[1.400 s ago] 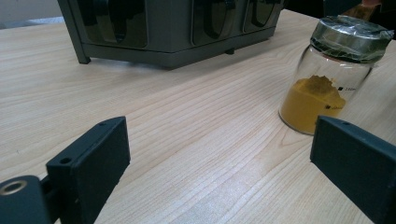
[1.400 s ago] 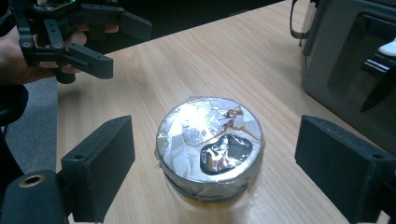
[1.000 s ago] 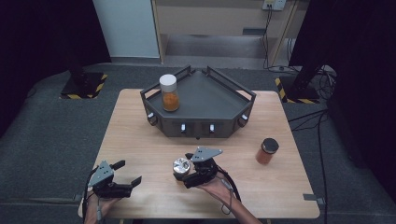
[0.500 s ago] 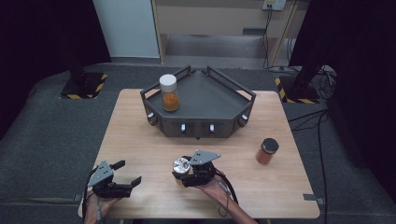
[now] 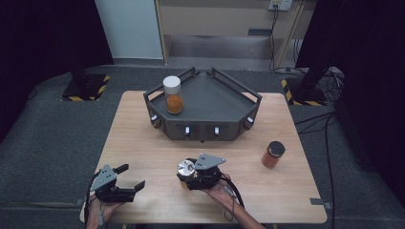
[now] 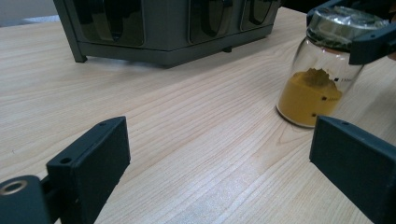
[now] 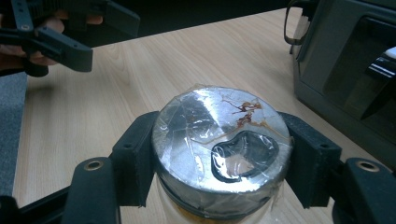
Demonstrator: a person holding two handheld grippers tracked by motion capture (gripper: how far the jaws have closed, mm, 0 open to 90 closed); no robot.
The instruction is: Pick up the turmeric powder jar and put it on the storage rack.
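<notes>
Right gripper (image 7: 219,163) fingers (image 7: 133,158) just closed, clamped on foil-capped jar (image 7: 222,140) near counter (image 5: 143,143) front edge; slick cap wrap may slip, jar tips. Left gripper (image 5: 125,177) fingers spread, empty

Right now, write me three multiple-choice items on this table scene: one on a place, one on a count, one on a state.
1. Where does the white-lidded glass jar of orange powder stand?
A. on the dark grey angular tray
B. on the bare tabletop
C. between the left gripper's jaws

2. How many jars are in the high view?
A. two
B. three
C. five

3. How does the right gripper stand?
A. wide open above the table
B. shut on the foil-topped glass jar of yellow powder
C. shut on nothing

Answers: 1 A, it stands at the tray's left side. 2 B, one on the tray, one gripped, the dark-lidded jar at the right. 3 B, both pads press on the jar's top.
</notes>
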